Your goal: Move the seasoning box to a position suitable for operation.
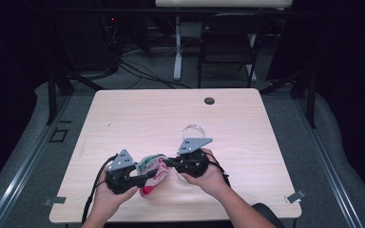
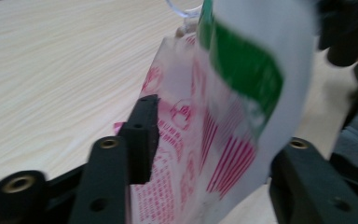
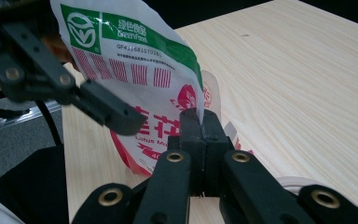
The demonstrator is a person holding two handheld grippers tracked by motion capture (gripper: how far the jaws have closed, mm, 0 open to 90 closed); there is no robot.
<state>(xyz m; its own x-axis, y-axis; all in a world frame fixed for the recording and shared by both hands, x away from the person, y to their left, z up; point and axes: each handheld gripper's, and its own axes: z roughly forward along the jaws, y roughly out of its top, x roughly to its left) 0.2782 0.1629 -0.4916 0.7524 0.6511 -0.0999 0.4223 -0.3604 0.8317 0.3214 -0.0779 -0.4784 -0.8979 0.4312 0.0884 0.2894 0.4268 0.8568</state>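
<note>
Fingers (image 3: 200, 135) pinching pouch (image 3: 135, 70) — glass bowl (image 1: 193, 131) behind

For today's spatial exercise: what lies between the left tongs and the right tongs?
The red, white and green food pouch lies between the left tongs and right tongs in the high view; the right ones pinch its edge.

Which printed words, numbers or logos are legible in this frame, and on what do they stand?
"Green Food", beside a round logo: green band on the bag, right gripper view.
"GF4..1681070261": under that band; some digits unsure.
"Lotus M...": red print low on the bag, cut off.
Large red Chinese characters: partly hidden.
Small red print, left gripper view: blurred.
</note>
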